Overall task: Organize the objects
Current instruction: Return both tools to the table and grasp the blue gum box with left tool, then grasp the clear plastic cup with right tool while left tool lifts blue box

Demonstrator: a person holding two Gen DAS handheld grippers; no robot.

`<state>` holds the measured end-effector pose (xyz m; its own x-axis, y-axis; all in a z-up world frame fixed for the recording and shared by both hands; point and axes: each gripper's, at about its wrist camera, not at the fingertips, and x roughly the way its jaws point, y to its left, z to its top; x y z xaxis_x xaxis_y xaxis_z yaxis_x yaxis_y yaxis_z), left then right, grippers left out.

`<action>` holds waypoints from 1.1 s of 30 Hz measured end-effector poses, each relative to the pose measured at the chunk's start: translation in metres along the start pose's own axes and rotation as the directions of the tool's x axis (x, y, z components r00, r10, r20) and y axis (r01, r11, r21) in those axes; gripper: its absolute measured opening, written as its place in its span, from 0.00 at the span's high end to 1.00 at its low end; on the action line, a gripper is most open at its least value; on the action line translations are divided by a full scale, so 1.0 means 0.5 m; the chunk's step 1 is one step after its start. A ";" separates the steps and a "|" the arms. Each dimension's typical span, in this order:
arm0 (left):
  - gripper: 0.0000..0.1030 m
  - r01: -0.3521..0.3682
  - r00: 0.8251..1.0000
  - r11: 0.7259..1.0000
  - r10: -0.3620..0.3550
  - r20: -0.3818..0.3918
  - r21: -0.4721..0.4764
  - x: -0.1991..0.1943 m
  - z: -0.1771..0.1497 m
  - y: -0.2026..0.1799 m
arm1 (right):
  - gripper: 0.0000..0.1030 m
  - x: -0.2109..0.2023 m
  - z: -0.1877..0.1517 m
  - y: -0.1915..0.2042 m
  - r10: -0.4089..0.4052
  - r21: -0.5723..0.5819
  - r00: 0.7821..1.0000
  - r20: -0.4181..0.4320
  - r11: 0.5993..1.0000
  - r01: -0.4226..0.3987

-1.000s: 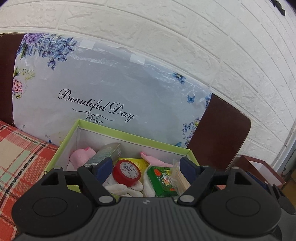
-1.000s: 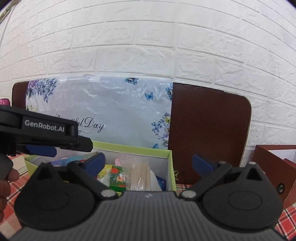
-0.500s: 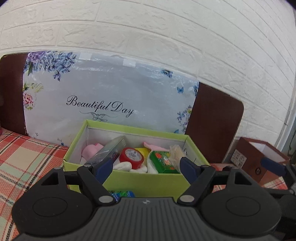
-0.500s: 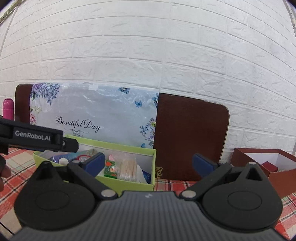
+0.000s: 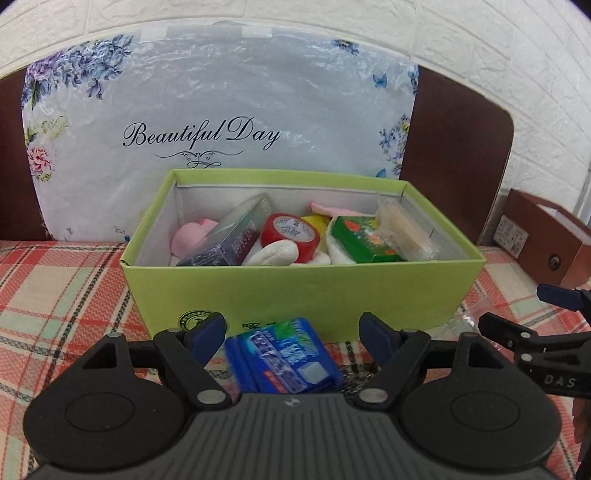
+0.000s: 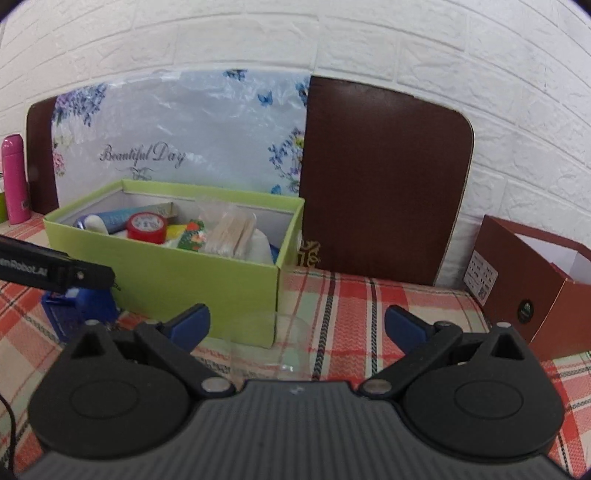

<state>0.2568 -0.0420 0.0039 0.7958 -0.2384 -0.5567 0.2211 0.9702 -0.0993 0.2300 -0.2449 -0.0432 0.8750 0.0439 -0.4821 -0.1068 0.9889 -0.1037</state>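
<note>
While the blue packet [image 5: 282, 356] lies flat on the plaid cloth [image 5: 62, 280], just in front of the green box [image 5: 303, 288] and close against its near wall, we have the left gripper [image 5: 293, 332] lined up over it with its blue-padded fingers [image 5: 207, 330] spread wide and clamped on nothing. The packet sits between those fingers in the left wrist view, slightly toward the left one, and its print is blurred, so we cannot read what it holds.

We judge this packet to be the next thing for the box, which already carries a red roll of tape [image 5: 291, 232], a green carton [image 5: 364, 240], a bundle of wooden sticks [image 5: 404, 234] in clear wrap, a long boxed tube [image 5: 231, 236] and some soft pink and white pieces. To take it well, we should centre the fingers across the packet's narrower width, come down until the pads bracket its sides, and close gently, since a soft wrapper may buckle. The box wall is just beyond, so we should lift straight up before moving forward, or the packet will catch the rim.

The right gripper [image 6: 295, 326] hovers nearby, its fingers likewise apart and empty, above a clear plastic item [image 6: 269, 347] on the cloth by the box's near corner; what it is we cannot tell. Well off to the right stands a brown box [image 6: 535, 280], and behind everything a floral board [image 5: 221, 122] leans against the white brick wall [image 6: 295, 33].
</note>
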 end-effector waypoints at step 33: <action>0.27 0.072 0.996 0.993 -0.067 -0.057 0.096 0.032 -0.022 -0.005 | 0.49 0.048 -0.028 0.029 0.066 -0.053 0.986 -0.153 0.996 -0.075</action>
<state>0.2628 -0.0479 -0.0140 0.7462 -0.2997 -0.5945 0.3310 0.9418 -0.0592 0.2427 -0.2313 -0.0684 0.7835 0.0866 -0.6153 -0.1963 0.9740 -0.1130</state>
